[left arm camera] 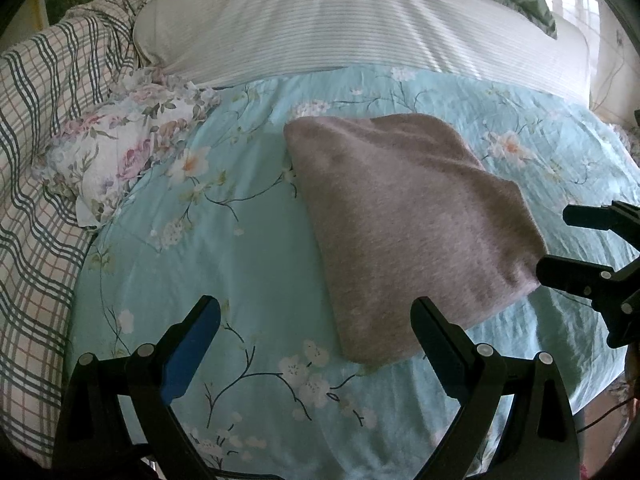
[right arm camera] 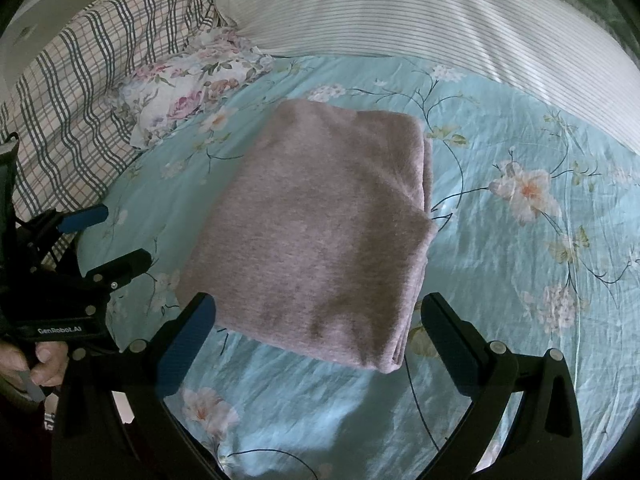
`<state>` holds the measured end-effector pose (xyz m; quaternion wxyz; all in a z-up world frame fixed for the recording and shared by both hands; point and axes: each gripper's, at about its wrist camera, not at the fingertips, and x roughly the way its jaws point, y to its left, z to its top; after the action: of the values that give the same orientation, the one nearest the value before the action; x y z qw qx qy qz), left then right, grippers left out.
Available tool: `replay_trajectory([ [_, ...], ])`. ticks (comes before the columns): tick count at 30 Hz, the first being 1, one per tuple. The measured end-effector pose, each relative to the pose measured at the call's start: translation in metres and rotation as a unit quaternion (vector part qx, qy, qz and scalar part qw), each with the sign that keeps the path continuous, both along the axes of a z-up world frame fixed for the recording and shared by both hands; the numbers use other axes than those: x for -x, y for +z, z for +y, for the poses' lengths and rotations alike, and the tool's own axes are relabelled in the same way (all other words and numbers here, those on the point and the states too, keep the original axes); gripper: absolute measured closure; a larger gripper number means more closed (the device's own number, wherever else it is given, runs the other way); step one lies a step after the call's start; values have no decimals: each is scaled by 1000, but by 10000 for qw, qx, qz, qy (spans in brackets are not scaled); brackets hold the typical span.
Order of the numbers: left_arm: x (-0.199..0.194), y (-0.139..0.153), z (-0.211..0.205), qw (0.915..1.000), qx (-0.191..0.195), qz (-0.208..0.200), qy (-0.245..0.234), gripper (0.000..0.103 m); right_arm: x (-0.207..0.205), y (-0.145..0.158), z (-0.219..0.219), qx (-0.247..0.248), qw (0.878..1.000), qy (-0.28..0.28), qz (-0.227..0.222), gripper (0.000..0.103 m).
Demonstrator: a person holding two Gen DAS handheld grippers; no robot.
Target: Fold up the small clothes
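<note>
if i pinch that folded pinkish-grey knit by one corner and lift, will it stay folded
Probably not: the folded knit garment looks soft and floppy, and its stacked layers show loose at the right edge, so they would likely sag open. It seems light and fuzzy, unlikely to slip. Pushed, it may drag and bunch on the wrinkled floral sheet.

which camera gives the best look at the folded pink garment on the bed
The right wrist view: the garment sits centred and whole, with its stacked layers visible along the right edge. The left wrist view shows it off to the right and at a slant, with one finger overlapping its near edge.
</note>
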<state>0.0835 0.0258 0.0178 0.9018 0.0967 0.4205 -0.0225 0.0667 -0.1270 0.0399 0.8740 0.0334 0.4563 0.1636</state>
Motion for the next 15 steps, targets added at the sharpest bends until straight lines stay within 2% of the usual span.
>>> replay_trajectory([
  [15,1,1,0,10000,6,-13,-1,7,-1,0,0,11,10000,48,17,1],
])
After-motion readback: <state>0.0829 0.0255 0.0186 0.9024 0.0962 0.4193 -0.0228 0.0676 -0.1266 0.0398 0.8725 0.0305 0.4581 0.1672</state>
